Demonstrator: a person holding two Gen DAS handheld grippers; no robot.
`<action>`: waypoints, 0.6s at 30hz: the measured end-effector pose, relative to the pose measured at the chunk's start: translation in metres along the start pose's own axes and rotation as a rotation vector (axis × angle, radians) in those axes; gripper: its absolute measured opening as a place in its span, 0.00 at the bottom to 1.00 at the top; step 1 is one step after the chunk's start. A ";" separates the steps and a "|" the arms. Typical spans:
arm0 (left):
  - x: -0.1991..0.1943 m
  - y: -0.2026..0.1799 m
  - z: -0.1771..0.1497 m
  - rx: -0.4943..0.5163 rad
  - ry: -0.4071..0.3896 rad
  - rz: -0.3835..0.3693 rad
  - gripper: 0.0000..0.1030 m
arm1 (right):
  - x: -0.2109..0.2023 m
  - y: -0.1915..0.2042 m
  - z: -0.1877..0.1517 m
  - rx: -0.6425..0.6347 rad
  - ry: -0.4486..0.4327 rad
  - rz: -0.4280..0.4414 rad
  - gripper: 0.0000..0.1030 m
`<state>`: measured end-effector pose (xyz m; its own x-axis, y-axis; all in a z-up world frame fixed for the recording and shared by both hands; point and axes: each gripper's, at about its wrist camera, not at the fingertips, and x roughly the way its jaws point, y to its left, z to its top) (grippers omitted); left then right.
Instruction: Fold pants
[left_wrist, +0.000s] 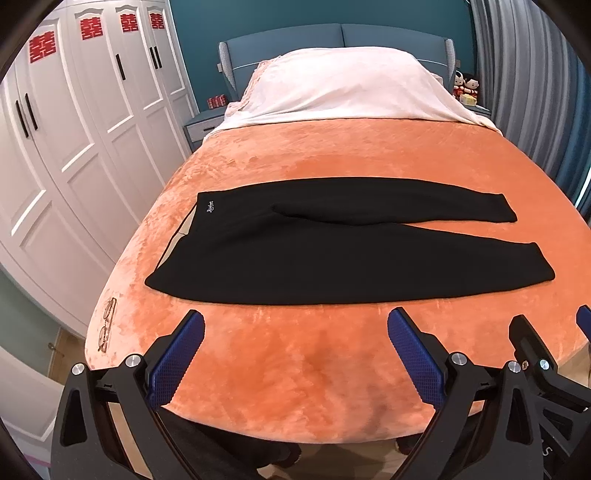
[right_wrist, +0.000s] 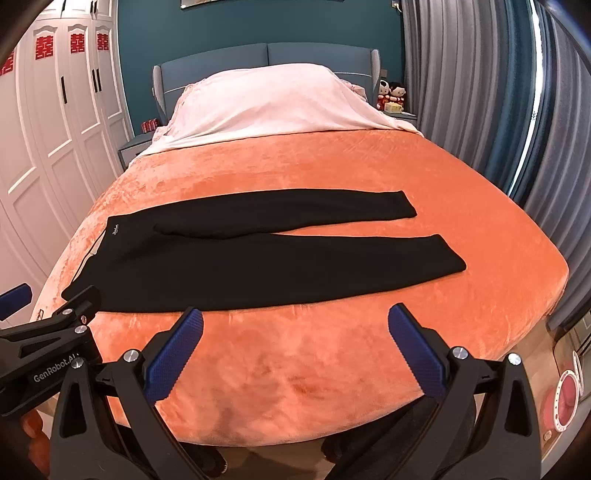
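Blue pads sit closest to us: the left tongs (left_wrist: 295, 354) and the right tongs (right_wrist: 295, 350) both hang wide apart and hold nothing. They hover over the near edge of the bed (left_wrist: 314, 369).

Just past them, in the middle of the bed, lie the black pants (left_wrist: 332, 251). The pants are spread flat, with the waist (left_wrist: 177, 236) toward the closet (left_wrist: 74, 147) and the two legs pointing toward the curtain (left_wrist: 535, 92). No fold is made yet.

What could go wrong? The bed cover is soft and fuzzy, so the tongs may pinch it along with the pants and drag both. A grab at only the top layer of cloth would likely lift one side and leave a messy bunch. The legs spread apart a bit, so a fold may come out crooked. Glasses (left_wrist: 107, 328) lie on the bed near the waist, and a wide swing could knock them off.
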<state>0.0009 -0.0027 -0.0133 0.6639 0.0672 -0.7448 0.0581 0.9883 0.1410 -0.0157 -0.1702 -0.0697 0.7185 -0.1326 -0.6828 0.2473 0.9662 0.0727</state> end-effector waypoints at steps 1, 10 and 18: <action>0.000 0.000 0.000 -0.001 0.001 0.000 0.95 | 0.000 0.000 0.001 0.000 0.001 0.000 0.96; 0.004 -0.002 0.000 0.000 0.014 0.013 0.95 | 0.001 0.001 0.001 -0.001 0.011 -0.003 0.96; 0.005 -0.003 0.001 0.004 0.023 0.023 0.95 | 0.001 0.000 0.001 0.003 0.017 0.003 0.96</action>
<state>0.0049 -0.0054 -0.0169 0.6476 0.0932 -0.7562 0.0460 0.9859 0.1609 -0.0139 -0.1709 -0.0697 0.7084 -0.1260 -0.6945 0.2474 0.9659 0.0771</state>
